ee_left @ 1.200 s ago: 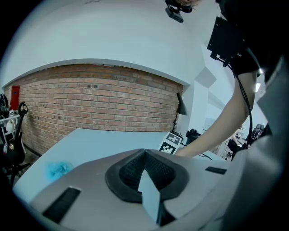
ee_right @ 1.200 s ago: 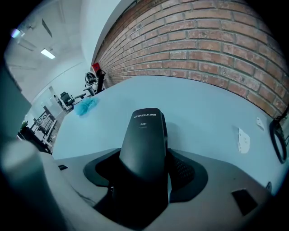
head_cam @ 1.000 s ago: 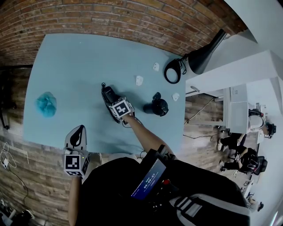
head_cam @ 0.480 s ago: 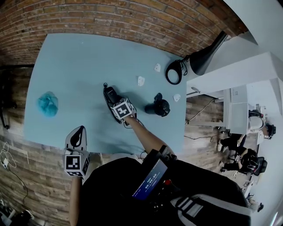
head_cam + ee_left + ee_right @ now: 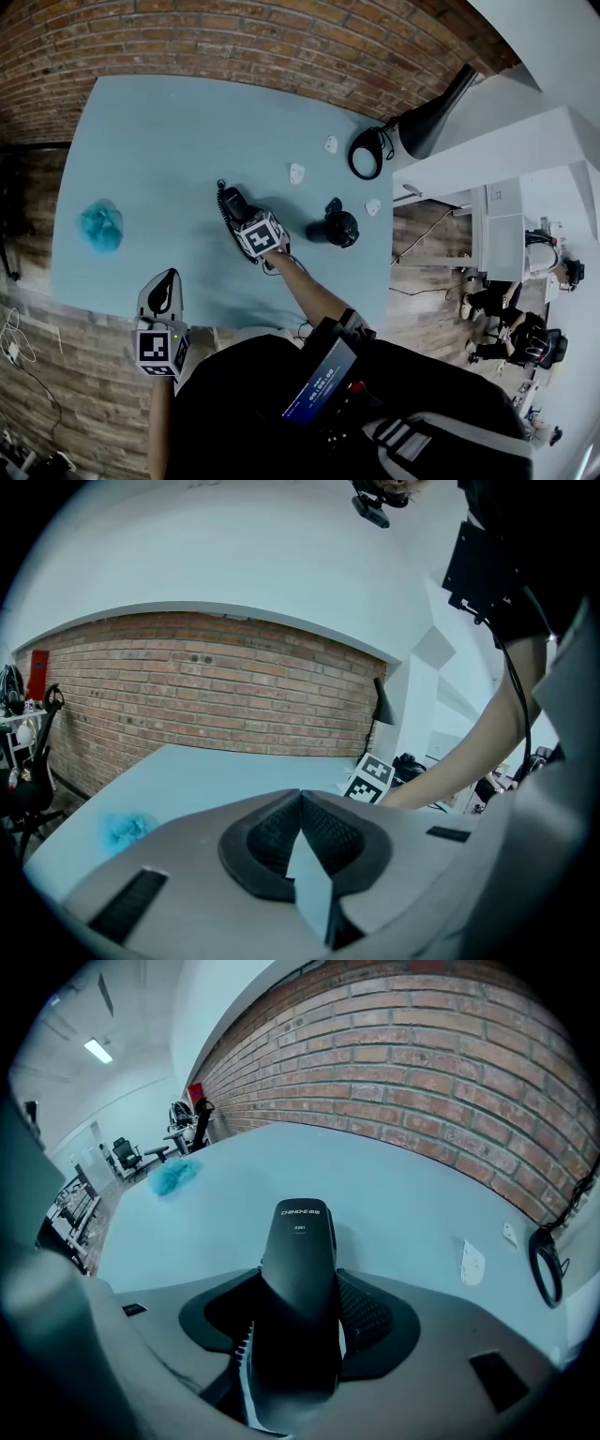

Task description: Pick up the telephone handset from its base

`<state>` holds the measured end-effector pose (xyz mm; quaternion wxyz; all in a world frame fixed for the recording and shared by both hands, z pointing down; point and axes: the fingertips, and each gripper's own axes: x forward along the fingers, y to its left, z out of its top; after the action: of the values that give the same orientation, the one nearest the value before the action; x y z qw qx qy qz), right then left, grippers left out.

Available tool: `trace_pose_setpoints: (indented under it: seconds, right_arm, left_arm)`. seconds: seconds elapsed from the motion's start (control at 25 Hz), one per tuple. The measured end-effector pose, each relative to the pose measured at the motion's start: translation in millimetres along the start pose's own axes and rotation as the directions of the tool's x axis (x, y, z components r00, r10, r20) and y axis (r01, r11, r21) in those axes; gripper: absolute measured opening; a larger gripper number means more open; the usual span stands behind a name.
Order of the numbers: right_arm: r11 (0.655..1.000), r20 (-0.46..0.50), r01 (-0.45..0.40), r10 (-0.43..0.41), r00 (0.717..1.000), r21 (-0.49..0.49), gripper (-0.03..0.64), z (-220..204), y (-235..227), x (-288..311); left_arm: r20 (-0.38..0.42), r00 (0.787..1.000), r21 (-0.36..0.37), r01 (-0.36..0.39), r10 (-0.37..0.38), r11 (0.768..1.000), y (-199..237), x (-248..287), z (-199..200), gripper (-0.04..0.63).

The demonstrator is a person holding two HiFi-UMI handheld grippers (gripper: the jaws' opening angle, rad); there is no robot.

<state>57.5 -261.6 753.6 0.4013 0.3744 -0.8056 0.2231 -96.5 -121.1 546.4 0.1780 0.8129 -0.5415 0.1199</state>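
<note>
A black telephone handset (image 5: 232,201) lies on its base at the middle of the light blue table (image 5: 159,141). My right gripper (image 5: 240,216) points steeply down over it, and its marker cube (image 5: 259,232) hides most of the base. In the right gripper view the handset (image 5: 300,1269) runs lengthwise between the two pads (image 5: 367,1316). The right gripper (image 5: 300,1302) has just been closing, and thin slivers of light still show beside the handset. My left gripper (image 5: 166,276) hangs shut off the table's near edge, and the left gripper (image 5: 300,797) has nothing between its fingers.
A crumpled blue cloth (image 5: 99,225) lies at the table's left. A black round object (image 5: 336,228) stands right of the telephone. Small white pieces (image 5: 296,172) and a coiled black cable (image 5: 366,152) lie further back. A black lamp (image 5: 433,114) leans over the right corner. A brick wall borders the far side.
</note>
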Motion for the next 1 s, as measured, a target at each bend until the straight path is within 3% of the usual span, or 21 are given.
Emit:
trace_pose_setpoints:
  seconds: [0.4, 0.76, 0.92, 1.0]
  right_arm:
    - [1.0, 0.0, -0.004, 0.004, 1.0, -0.002, 0.267, 0, 1, -6]
    - [0.992, -0.017, 0.049, -0.052, 0.999, -0.113, 0.267, -1, 7, -7]
    - [1.0, -0.003, -0.021, 0.021, 1.0, -0.005, 0.262, 1, 11, -7]
    - [1.0, -0.002, -0.024, 0.024, 1.0, -0.018, 0.262, 3, 12, -10]
  left_arm:
    - [-0.005, 1.0, 0.001, 0.024, -0.024, 1.0, -5, 3, -1, 0.02]
    - [-0.003, 1.0, 0.006, 0.017, -0.017, 1.0, 0, 3, 2, 0.02]
    - [-0.007, 1.0, 0.009, 0.018, -0.018, 1.0, 0, 3, 0, 0.02]
    - [-0.01, 1.0, 0.007, 0.019, -0.019, 1.0, 0, 3, 0, 0.02]
